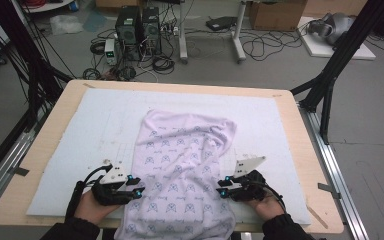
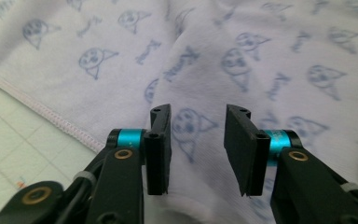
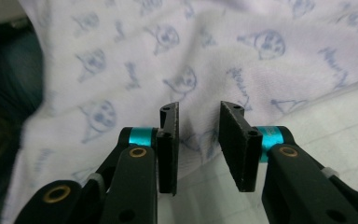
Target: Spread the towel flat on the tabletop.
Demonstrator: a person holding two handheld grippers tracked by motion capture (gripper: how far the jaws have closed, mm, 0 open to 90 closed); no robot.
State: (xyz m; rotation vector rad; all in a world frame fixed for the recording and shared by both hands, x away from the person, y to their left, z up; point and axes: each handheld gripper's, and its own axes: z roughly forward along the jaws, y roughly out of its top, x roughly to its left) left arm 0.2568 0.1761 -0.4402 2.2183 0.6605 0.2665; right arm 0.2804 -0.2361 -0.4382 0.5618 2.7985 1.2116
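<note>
Cloth [image 1: 182, 170] on white mat [image 1: 70, 150] on counter [image 1: 50, 135], near edge overhanging. Left gripper [image 1: 136, 187] and right gripper [image 1: 221, 187] at its sides, jaws apart, nothing clamped. Left gripper view: stitched hem [image 2: 51, 116]. Right gripper view: cloth edge on mat.

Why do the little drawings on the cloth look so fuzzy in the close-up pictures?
In the left gripper view the black jaws are sharp while the cloth behind them is soft and out of focus; the right gripper view blurs its cloth likewise, darkest at its left edge; the high view is evenly lit, without glare.
</note>
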